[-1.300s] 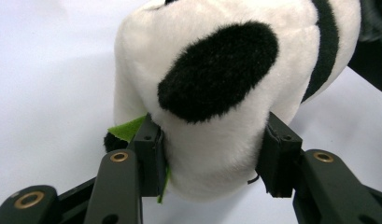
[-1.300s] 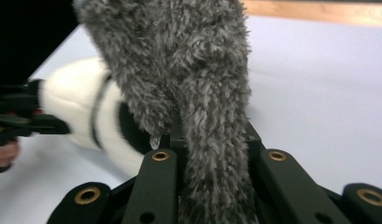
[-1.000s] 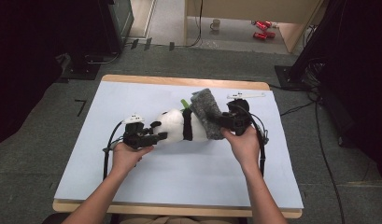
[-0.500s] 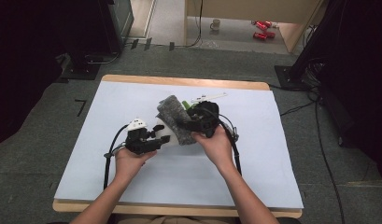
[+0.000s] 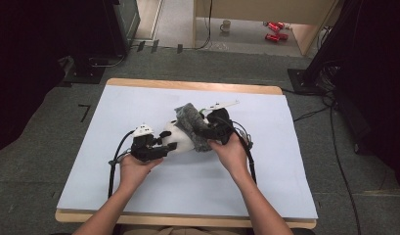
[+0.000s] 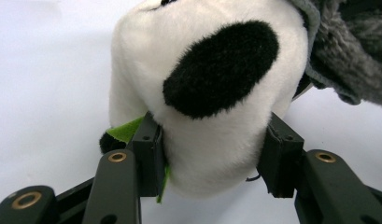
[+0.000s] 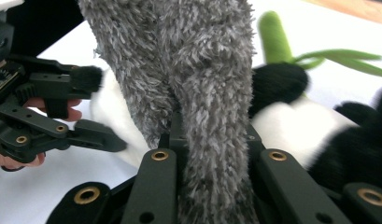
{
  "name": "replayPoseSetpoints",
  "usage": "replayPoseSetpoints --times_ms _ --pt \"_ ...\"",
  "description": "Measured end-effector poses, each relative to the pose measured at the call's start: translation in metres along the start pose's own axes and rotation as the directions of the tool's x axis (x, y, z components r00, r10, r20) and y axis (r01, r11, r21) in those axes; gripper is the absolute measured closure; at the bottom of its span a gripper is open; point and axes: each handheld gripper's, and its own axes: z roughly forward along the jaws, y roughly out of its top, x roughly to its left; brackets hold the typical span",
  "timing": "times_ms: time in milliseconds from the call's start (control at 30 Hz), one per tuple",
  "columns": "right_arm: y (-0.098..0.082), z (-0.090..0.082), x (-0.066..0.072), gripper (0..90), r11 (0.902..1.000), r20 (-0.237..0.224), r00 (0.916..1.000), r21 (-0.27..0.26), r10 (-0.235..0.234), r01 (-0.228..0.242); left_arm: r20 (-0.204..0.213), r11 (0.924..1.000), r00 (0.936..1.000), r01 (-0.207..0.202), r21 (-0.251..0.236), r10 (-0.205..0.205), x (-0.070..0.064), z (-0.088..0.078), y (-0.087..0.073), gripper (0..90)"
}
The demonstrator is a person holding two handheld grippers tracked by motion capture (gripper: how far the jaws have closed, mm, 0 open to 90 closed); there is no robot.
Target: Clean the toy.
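Panda plush toy [image 5: 180,138] lying mid-table [image 5: 139,196], left gripper [image 6: 212,154] clamped on its white end, right gripper [image 7: 209,140] pinched tight on grey fuzzy cloth [image 7: 198,70], apparently draped over the panda

— The plush panda [image 6: 212,102] is white with black patches, and has a green leaf [image 7: 277,39]?
— Yes. The fuzzy cloth [image 7: 198,70] is grey, the counter [image 5: 295,161] pale blue-white.

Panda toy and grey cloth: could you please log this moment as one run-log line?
left gripper: shut on panda toy | right gripper: shut on grey cloth, draped over toy | table: toy lying on it
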Motion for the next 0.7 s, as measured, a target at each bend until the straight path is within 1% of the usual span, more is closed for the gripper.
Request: replayPoseSetpoints --times_ms 33,133,167,233,300,400,533,633,700 --pt "0.0 -0.002 -0.002 76.0 1.0 0.002 1.0 0.002 0.007 -0.007 0.002 1.0 1.0 -0.002 0.001 0.002 0.0 0.0 0.001 50.2" --pt "-0.001 -0.008 -0.005 76.1 1.0 0.022 0.9997 0.0 0.003 -0.003 0.012 1.0 0.9999 0.004 0.006 -0.004 0.002 0.001 0.002 50.4" --pt "-0.002 -0.011 -0.008 76.2 1.0 0.027 0.9996 -0.007 0.006 -0.006 0.013 1.0 0.9999 0.002 0.008 -0.002 0.003 0.001 0.003 50.5" --pt "-0.002 -0.018 -0.015 76.3 0.9994 0.034 0.999 -0.018 0.03 -0.029 0.02 0.9998 0.9997 0.013 0.014 -0.013 0.007 0.002 0.004 50.6" --pt "-0.003 -0.026 -0.023 76.3 0.9979 0.054 0.9969 -0.033 0.056 -0.055 0.027 0.9996 0.9994 0.021 0.017 -0.022 0.01 0.002 0.005 50.7" --pt "-0.006 -0.036 -0.035 76.3 0.995 0.083 0.9927 -0.055 0.087 -0.083 0.039 0.9995 0.999 0.022 0.021 -0.022 0.013 0.003 0.006 50.6" --pt "-0.011 -0.045 -0.052 76.1 0.9885 0.096 0.9863 -0.082 0.134 -0.126 0.04 0.9996 0.9992 0.009 0.026 -0.01 0.015 0.004 0.008 50.6" --pt "-0.015 -0.048 -0.059 76.1 0.986 0.128 0.9811 -0.102 0.144 -0.132 0.039 0.9996 0.9991 0.015 0.023 -0.016 0.017 0.005 0.009 50.6" --pt "-0.019 -0.05 -0.065 76.3 0.9846 0.161 0.9752 -0.112 0.151 -0.134 0.042 0.9994 0.9988 0.023 0.026 -0.025 0.02 0.005 0.01 50.6"
